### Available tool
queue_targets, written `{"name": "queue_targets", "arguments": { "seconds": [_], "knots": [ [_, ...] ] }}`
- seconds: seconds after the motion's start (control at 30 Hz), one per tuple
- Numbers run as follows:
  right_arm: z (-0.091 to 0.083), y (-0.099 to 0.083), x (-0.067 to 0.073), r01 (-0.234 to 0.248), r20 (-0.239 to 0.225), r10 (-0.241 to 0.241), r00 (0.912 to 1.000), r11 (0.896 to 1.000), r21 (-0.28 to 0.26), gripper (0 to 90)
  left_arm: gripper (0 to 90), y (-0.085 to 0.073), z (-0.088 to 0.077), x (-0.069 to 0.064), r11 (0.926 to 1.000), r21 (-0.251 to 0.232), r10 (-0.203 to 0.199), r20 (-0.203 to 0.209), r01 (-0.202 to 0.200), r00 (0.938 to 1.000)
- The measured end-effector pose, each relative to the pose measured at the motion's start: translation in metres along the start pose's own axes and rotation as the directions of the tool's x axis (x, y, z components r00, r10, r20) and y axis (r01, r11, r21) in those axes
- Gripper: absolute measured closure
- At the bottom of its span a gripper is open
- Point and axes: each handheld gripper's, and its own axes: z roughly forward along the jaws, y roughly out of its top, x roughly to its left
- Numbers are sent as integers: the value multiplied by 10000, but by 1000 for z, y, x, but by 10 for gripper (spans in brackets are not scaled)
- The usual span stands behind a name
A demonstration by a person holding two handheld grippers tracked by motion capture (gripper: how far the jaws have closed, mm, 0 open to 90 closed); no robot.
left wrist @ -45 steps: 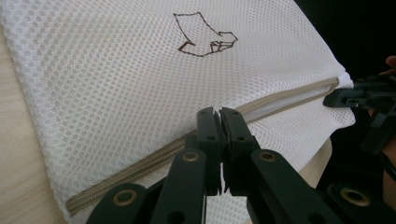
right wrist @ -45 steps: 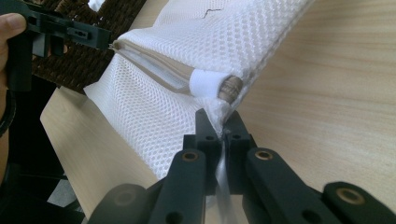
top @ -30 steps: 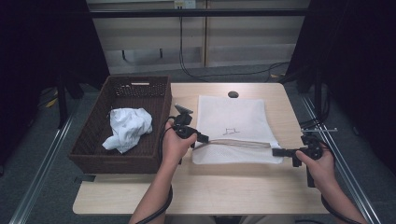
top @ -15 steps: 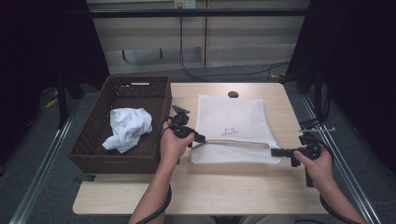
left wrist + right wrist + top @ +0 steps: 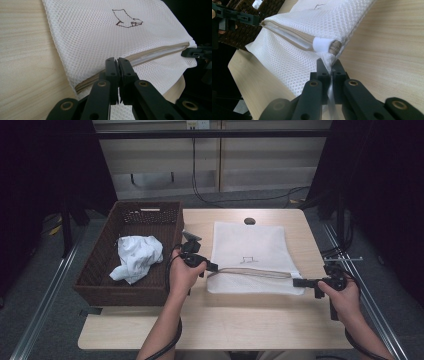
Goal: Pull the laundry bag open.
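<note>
Each hand-held gripper, left (image 5: 212, 267) and right (image 5: 298, 282), was clamped on an end of the mesh laundry bag (image 5: 248, 245), apparently to spread its zipper opening (image 5: 255, 272).

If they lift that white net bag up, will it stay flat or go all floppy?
Probably floppy: the mesh bag is thin netting that already sags between the left gripper and right gripper. It likely weighs little, looking flat and empty.
</note>
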Motion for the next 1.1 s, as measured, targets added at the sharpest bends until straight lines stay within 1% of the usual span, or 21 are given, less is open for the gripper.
{"name": "queue_targets", "arguments": {
  "seconds": [0.1, 0.17, 0.3, 0.53, 0.57, 0.6, 0.67, 0.8, 0.83, 0.87, 0.9, 0.97, 1.0, 1.03, 1.07, 1.1],
  "knots": [
    [0, 0, 0, 25, -9, -25, 10000, 10000, -5, 879, 875, 0, 0, 1, 10000, 6, -69, -42, 69, 10000],
    [1, 0, 1, 19, 3, -19, 10000, 10000, 6, 879, 875, 0, 0, 1, 10000, -5, 6, -111, -6, 9999],
    [1, 0, 1, 83, 45, -83, 10000, 10000, -5, 879, 874, 0, -1, 2, 10000, 11, -10, -14, 11, 10000],
    [0, 0, 1, 74, 49, -74, 10000, 10000, 4, 879, 875, 0, 0, 2, 10000, 54, -69, 0, 69, 10000],
    [0, 0, 1, 53, 47, -53, 10000, 10000, 18, 879, 874, 0, 0, 3, 9999, 103, -21, -8, 21, 10000],
    [1, -1, 0, 47, 56, -47, 10000, 10000, 7, 879, 875, 0, 0, 3, 9999, 52, -105, 31, 105, 9999],
    [1, -1, 1, 56, 108, -56, 9999, 10000, 51, 879, 875, 0, 1, 3, 9999, 32, -128, 10, 128, 9999],
    [2, 0, 1, 46, 99, -47, 9999, 9999, 96, 880, 874, -1, 0, 4, 9995, 113, -280, 47, 280, 9996],
    [2, -1, 2, 55, 157, -56, 9999, 9999, 102, 880, 875, -1, 1, 4, 9996, 64, -259, 17, 259, 9997],
    [2, 0, 2, 51, 197, -54, 9998, 9999, 119, 879, 875, -1, 1, 3, 9997, 67, -220, -109, 221, 9997],
    [3, 0, 2, 40, 177, -42, 9998, 9999, 116, 880, 875, 0, 1, 4, 9998, 71, -176, -121, 177, 9998],
    [3, 0, 3, 101, 215, -103, 9997, 9999, 123, 880, 875, -1, 1, 4, 9996, 83, -258, -82, 259, 9996],
    [3, 0, 3, 93, 222, -96, 9997, 9999, 128, 880, 875, -1, 1, 4, 9997, 111, -229, -125, 231, 9997],
    [3, 0, 3, 94, 216, -97, 9997, 9999, 122, 880, 875, -1, 1, 5, 9995, 93, -290, -47, 291, 9996],
    [3, 0, 3, 95, 227, -98, 9997, 9999, 127, 880, 875, -1, 1, 5, 9995, 193, -267, -64, 269, 9996],
    [3, 0, 3, 77, 242, -80, 9997, 9999, 132, 880, 875, -1, 2, 4, 9996, 118, -242, -120, 244, 9996]
  ]
}}
